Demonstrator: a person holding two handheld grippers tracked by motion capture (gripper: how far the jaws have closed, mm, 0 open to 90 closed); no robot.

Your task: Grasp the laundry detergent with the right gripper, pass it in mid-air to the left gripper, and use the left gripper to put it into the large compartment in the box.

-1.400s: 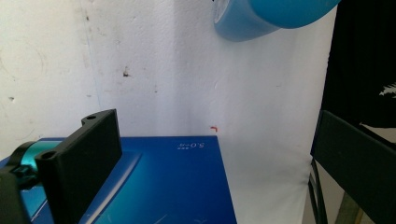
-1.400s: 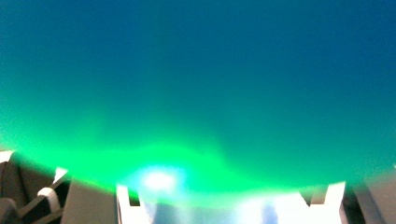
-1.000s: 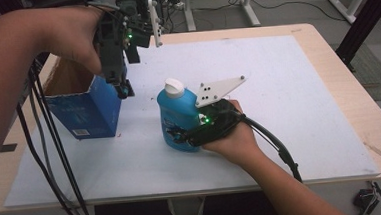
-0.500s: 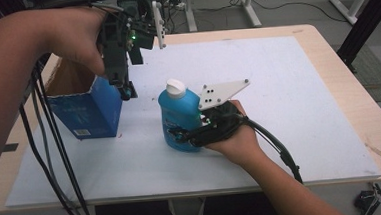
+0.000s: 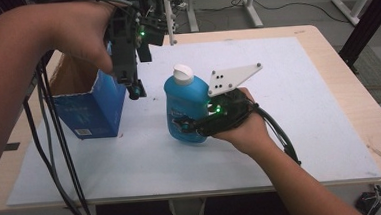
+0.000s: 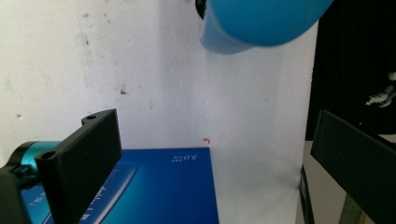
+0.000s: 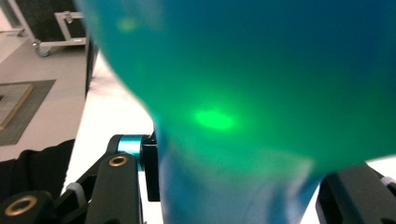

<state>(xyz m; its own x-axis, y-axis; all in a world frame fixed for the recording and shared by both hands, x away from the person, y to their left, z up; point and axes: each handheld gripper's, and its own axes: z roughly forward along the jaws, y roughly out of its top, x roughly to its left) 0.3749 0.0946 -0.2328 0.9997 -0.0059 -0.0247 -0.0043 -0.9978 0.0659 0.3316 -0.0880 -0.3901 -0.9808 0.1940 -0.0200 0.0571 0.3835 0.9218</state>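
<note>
white mat (image 5: 303, 105), wood table (image 5: 346, 63), floor cables (image 5: 272, 2)

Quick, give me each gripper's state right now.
Left gripper: open, holding nothing, above the blue box.
Right gripper: fingers shut on the blue bottle, upright on the table.

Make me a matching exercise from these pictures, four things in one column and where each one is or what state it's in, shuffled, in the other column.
Things:
1. blue bottle
2. blue carton
3. left gripper
4. white cap

Places or states:
A. open, jaws apart, held above the white mat next to the carton
B. stands upright near the middle of the mat, clamped low by the right gripper
C. sits on top of the bottle
D. stands at the left of the mat with its top flaps open

Pairs: 1-B, 2-D, 3-A, 4-C
</note>
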